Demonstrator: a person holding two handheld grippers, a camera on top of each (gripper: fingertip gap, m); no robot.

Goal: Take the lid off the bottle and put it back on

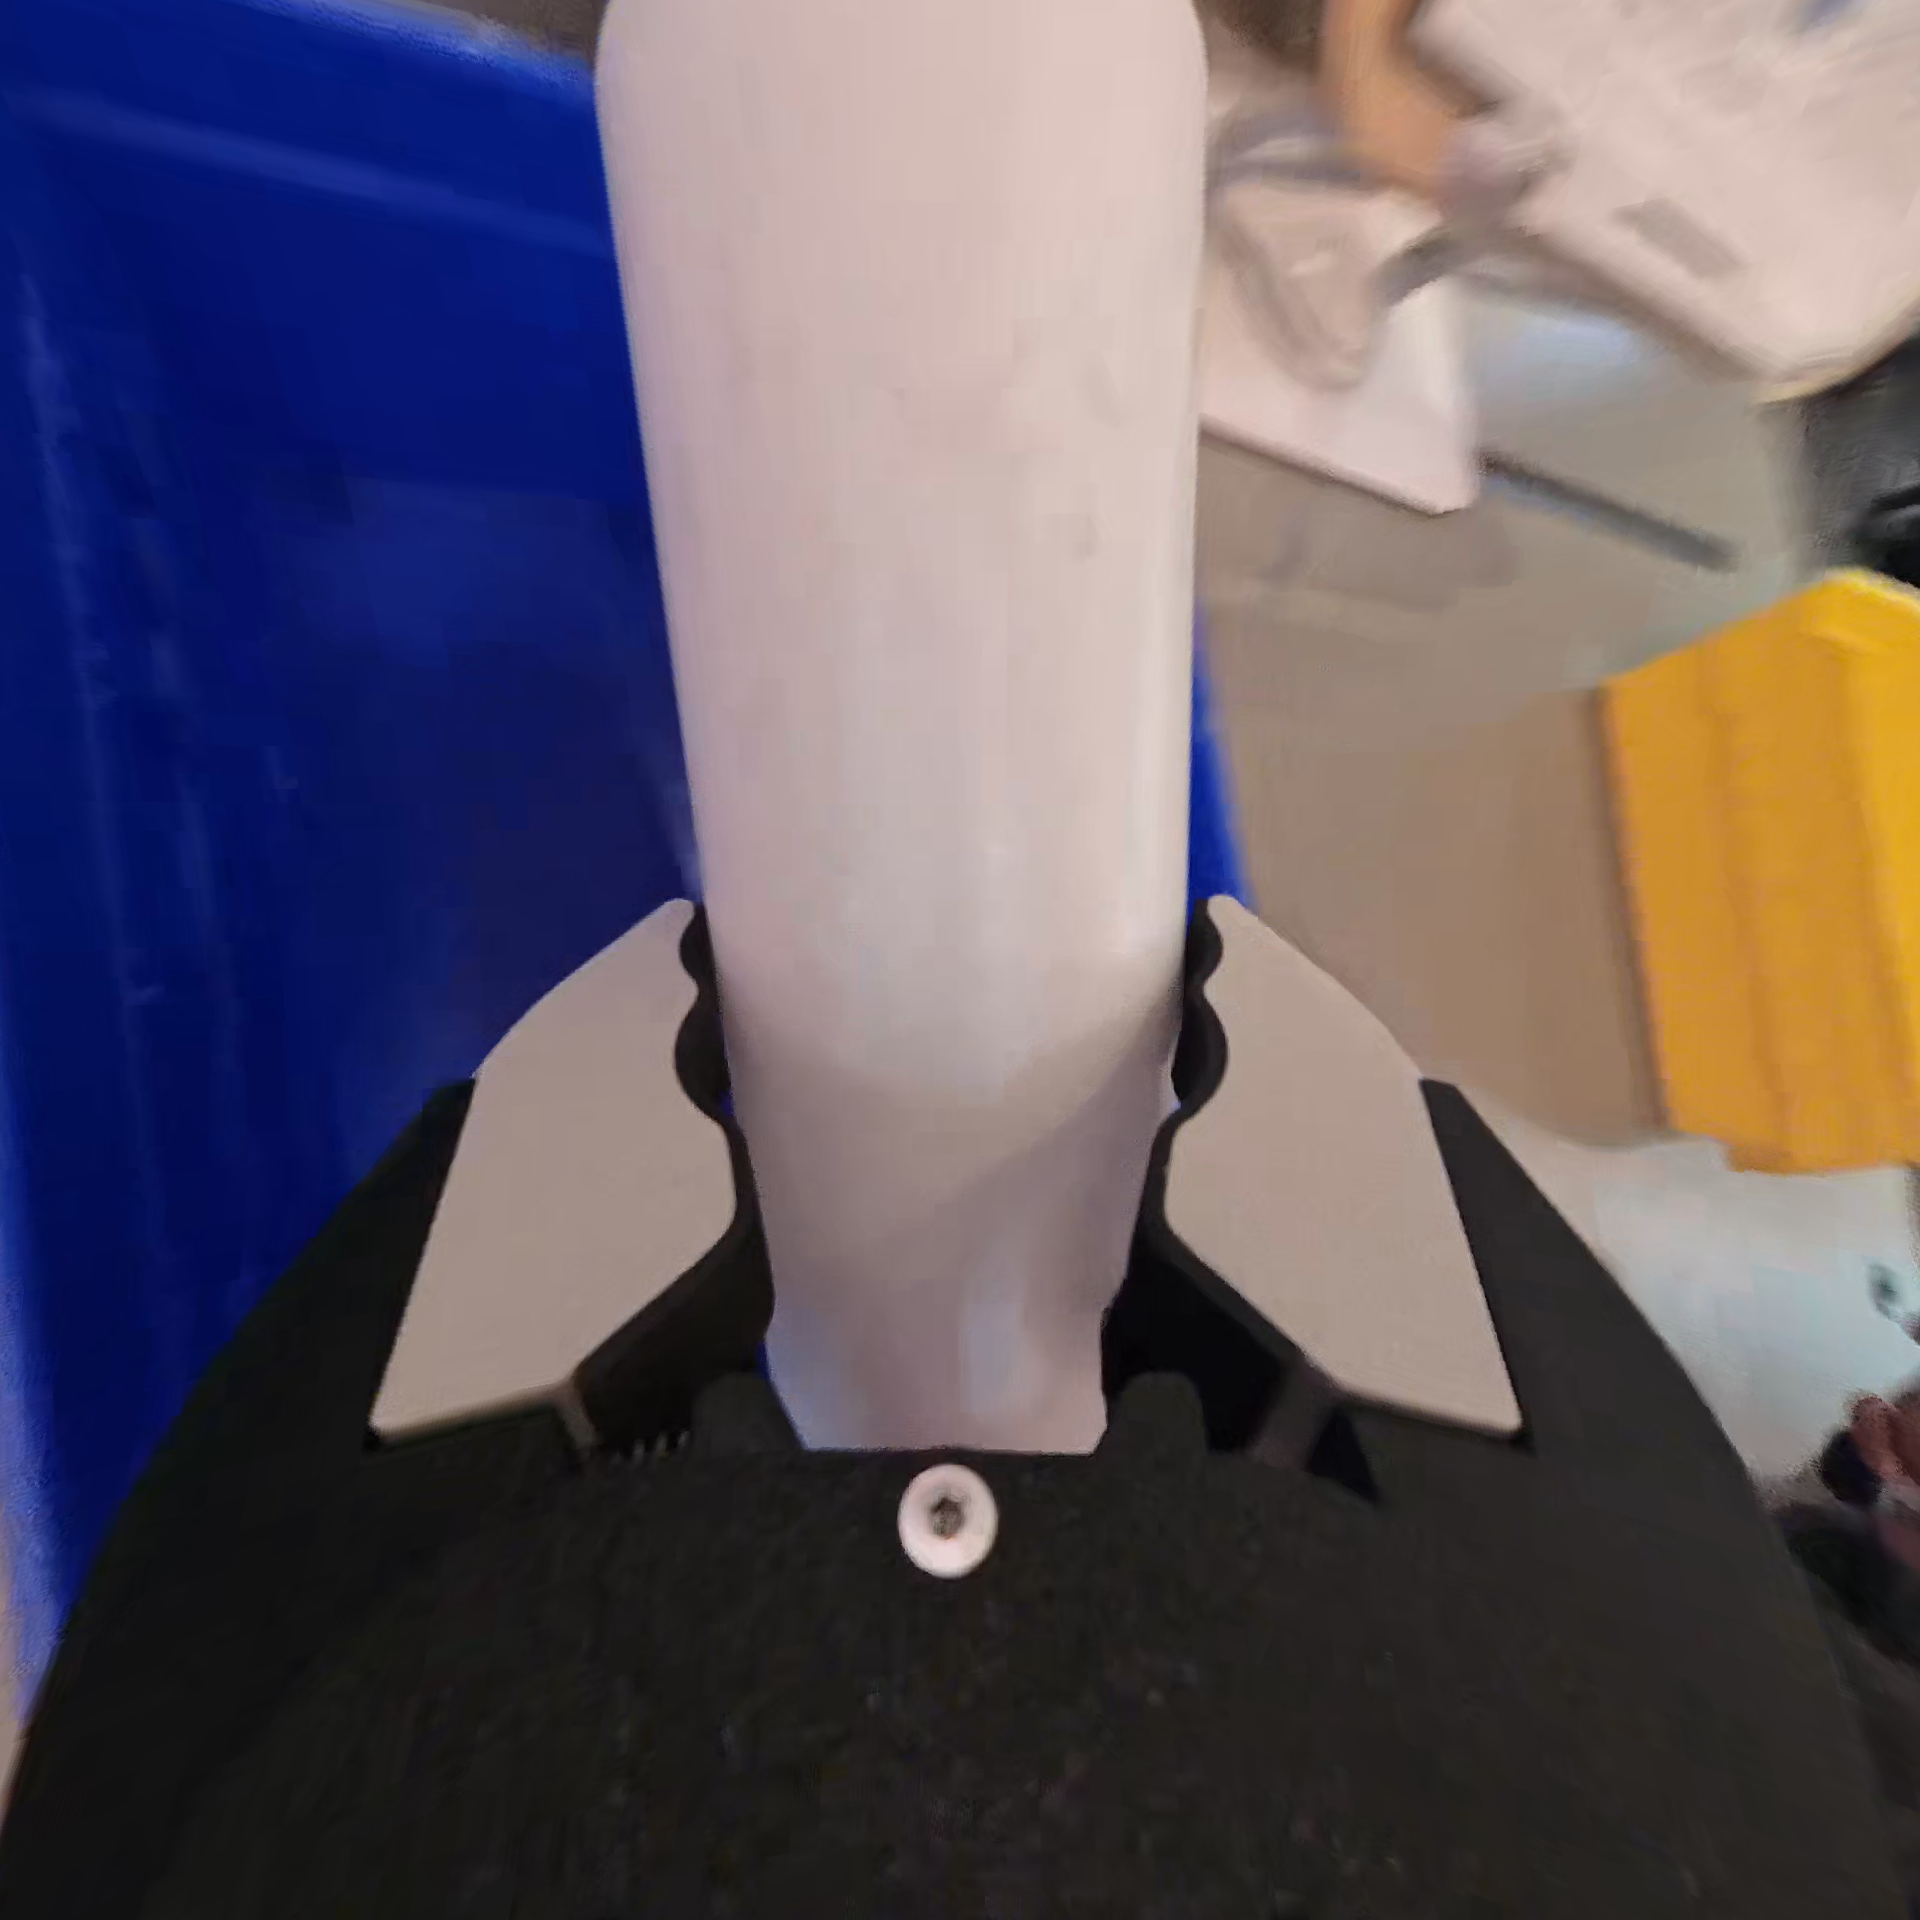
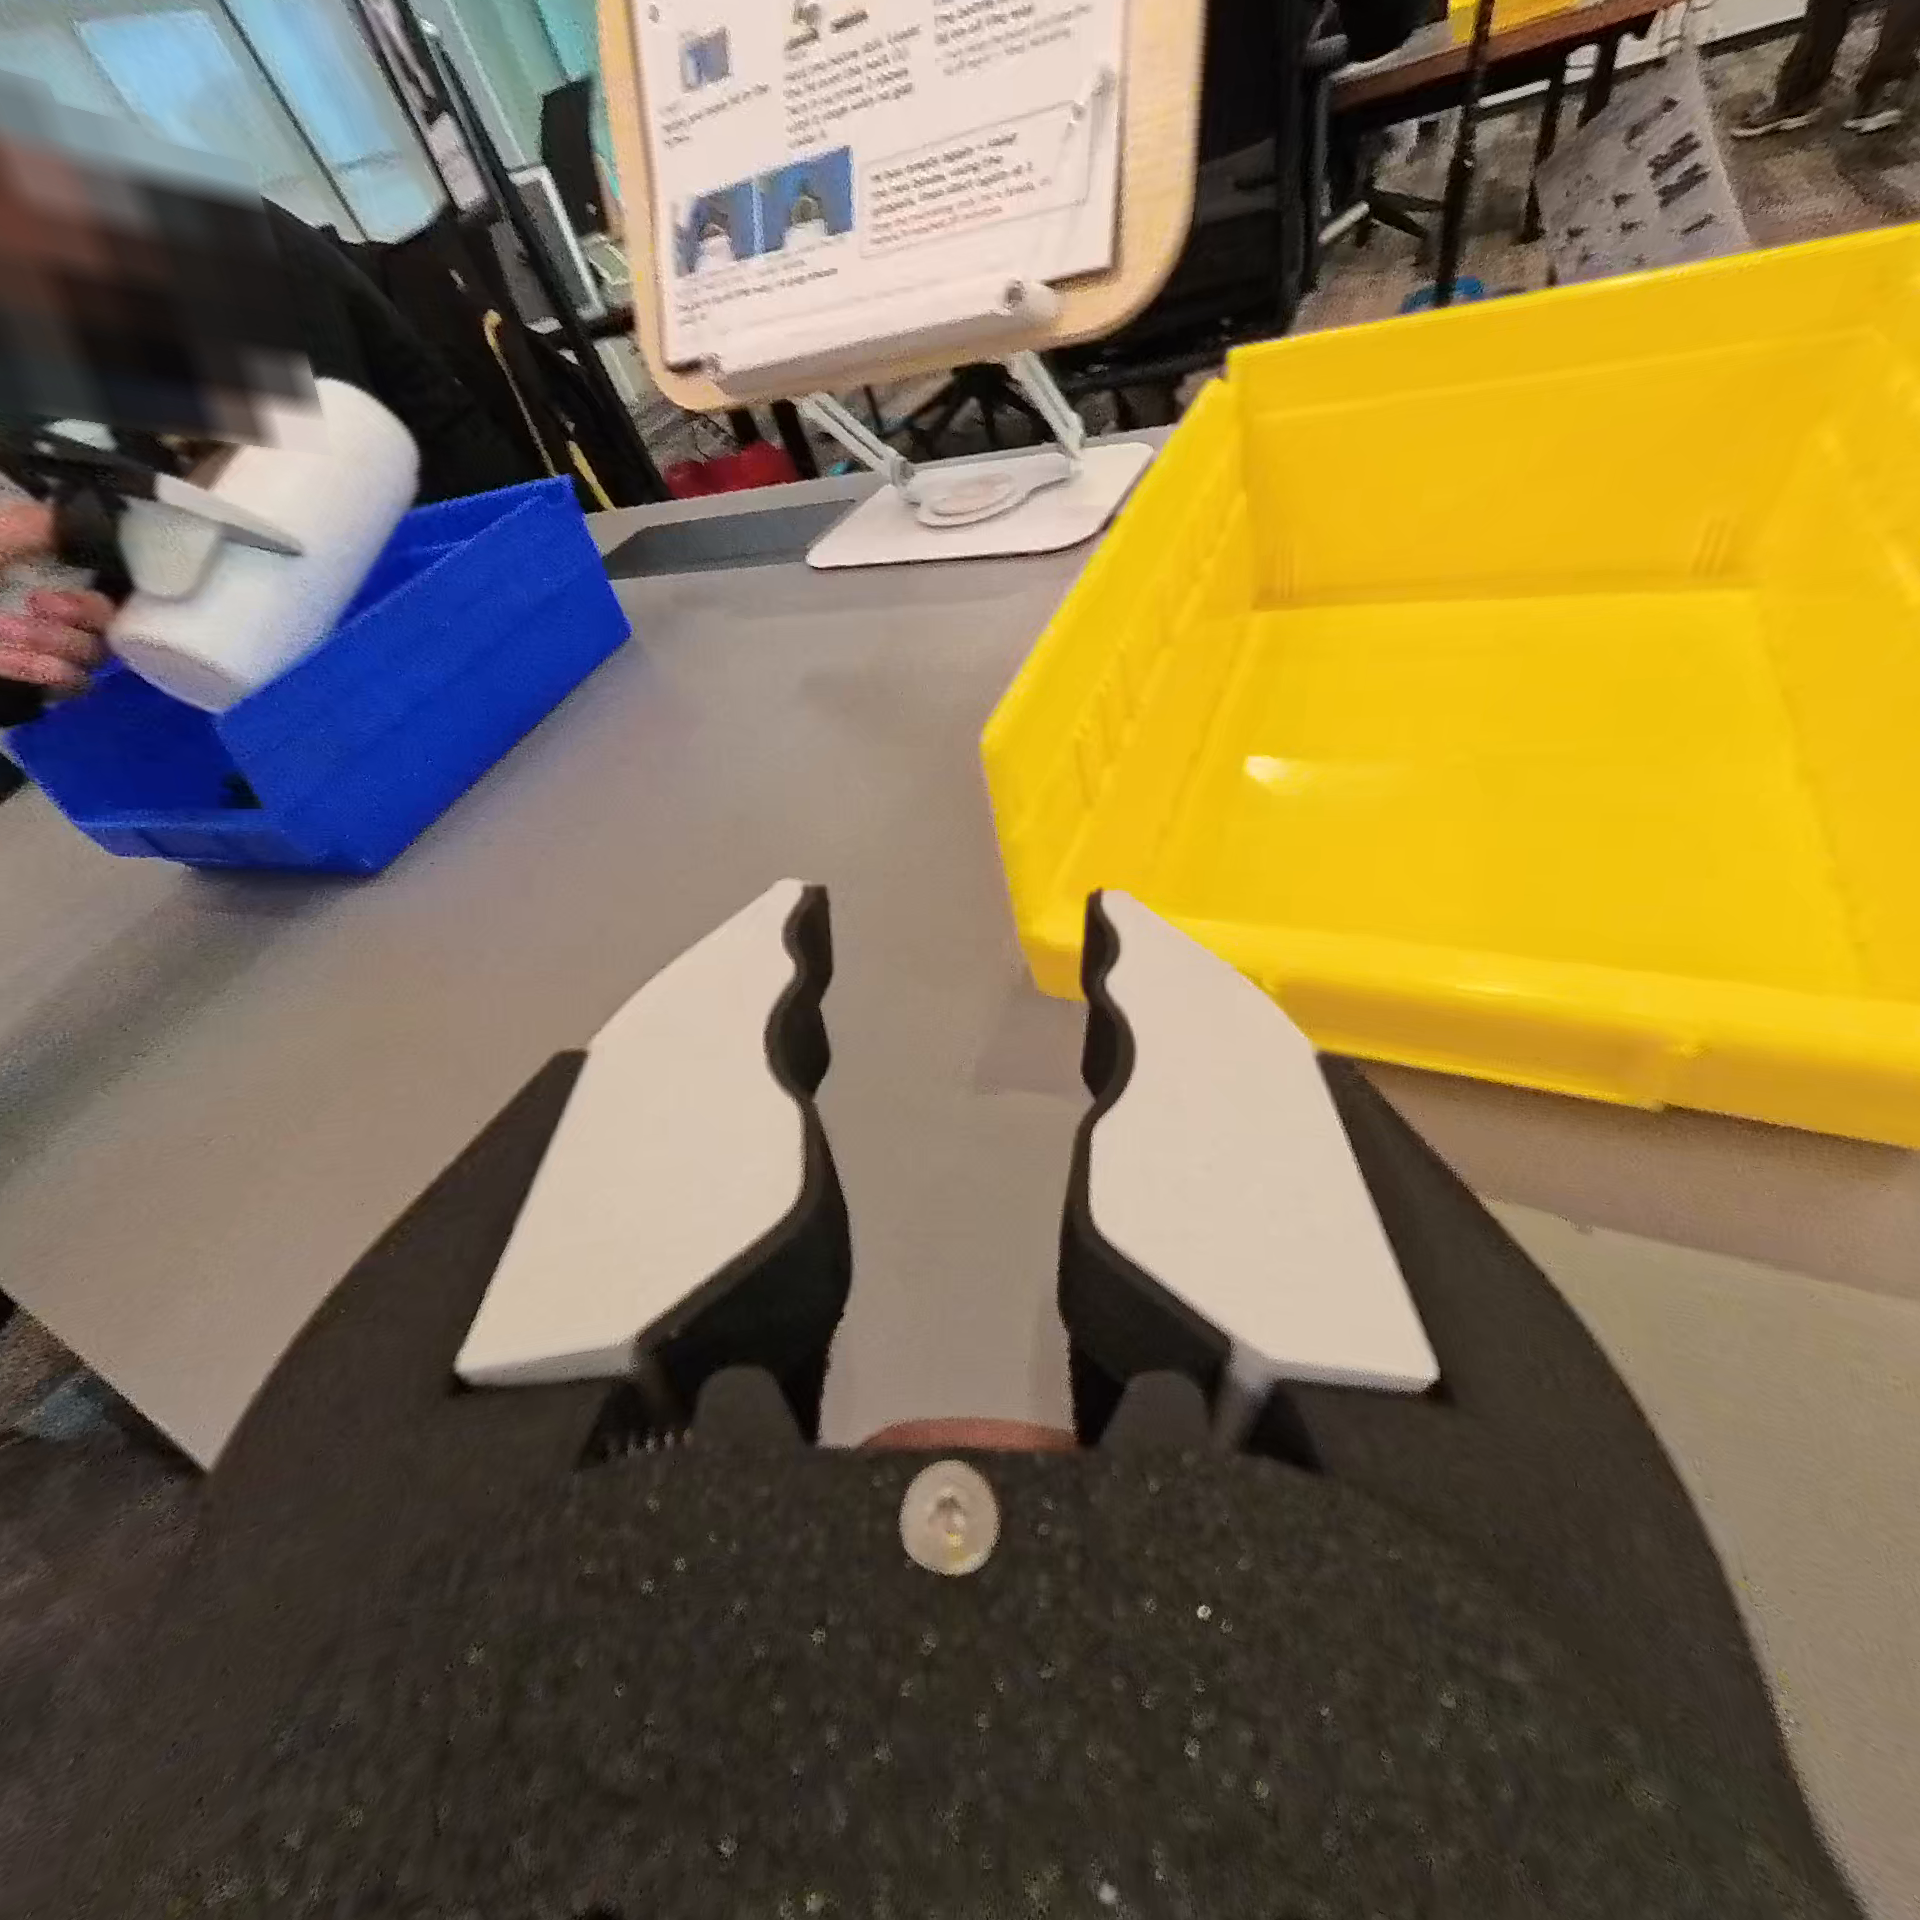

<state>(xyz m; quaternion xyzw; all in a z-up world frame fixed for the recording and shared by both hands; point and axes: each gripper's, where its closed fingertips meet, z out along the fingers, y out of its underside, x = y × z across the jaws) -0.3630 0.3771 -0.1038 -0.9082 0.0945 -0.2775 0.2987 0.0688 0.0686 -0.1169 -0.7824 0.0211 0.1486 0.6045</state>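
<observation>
Left wrist view: a blue bin (image 1: 312, 623) fills the left side, and a white bottle (image 1: 914, 623) is clamped between the two fingers of the left gripper (image 1: 940, 935). The bottle's long axis runs straight ahead, in line with the fingers, with its narrower end nearest the camera (whether a lid is on cannot be told). A yellow bin (image 1: 1787, 852) is seen blurred at the right.

Right wrist view: at far left, the same white bottle (image 2: 281, 540) is held tilted above the blue bin (image 2: 343, 707), its long axis slanting up toward the right. The grey table (image 2: 779, 748) lies in the middle. The right gripper (image 2: 956, 914) is held over it with its fingers parted and nothing between them. A stand with a printed sheet (image 2: 894, 177) is set behind. The yellow bin (image 2: 1507, 727) sits at right.
</observation>
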